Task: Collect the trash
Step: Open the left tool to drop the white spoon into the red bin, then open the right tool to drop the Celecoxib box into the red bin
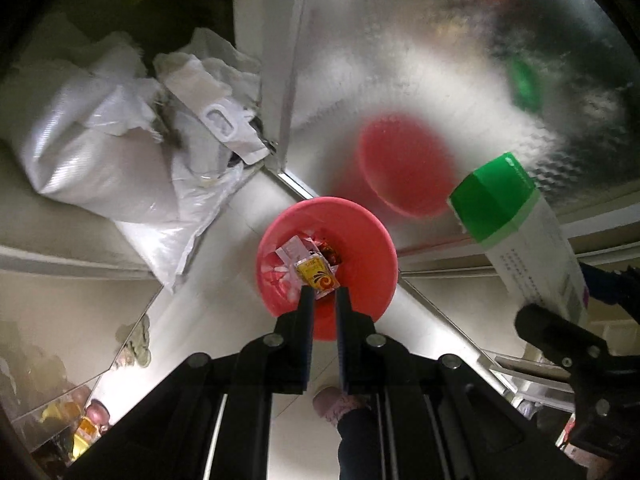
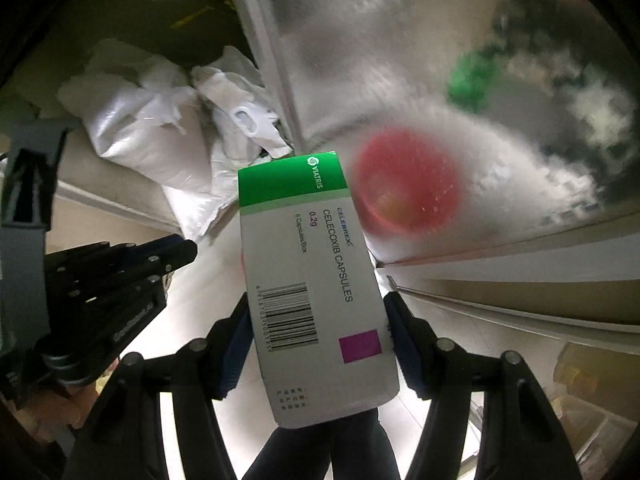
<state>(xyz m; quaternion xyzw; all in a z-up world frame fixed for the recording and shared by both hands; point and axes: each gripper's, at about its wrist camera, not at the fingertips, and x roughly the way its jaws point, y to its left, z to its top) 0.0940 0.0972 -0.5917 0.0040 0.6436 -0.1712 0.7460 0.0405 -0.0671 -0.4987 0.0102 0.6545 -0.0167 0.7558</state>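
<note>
Background only: white woven sack (image 1: 92, 148) slumped on the pale floor (image 1: 224, 280) at left, a crumpled white plastic bag (image 1: 212, 92) with a cut-out handle leaning on it. Both sit just beside the metal frame (image 1: 288, 80) of a frosted glass door (image 1: 440, 60). The glass carries blurred red and green patches; can't tell if reflections or items behind it. Lower left in the left wrist view: a mirror-like panel (image 1: 60, 380) with indistinct yellow and pink shapes. Pink slipper (image 1: 336, 404) on the floor at bottom centre.

Home: tiled floor (image 1: 224, 264), frosted glass sliding door (image 1: 440, 60), woven sacks (image 1: 92, 148) in corner.
</note>
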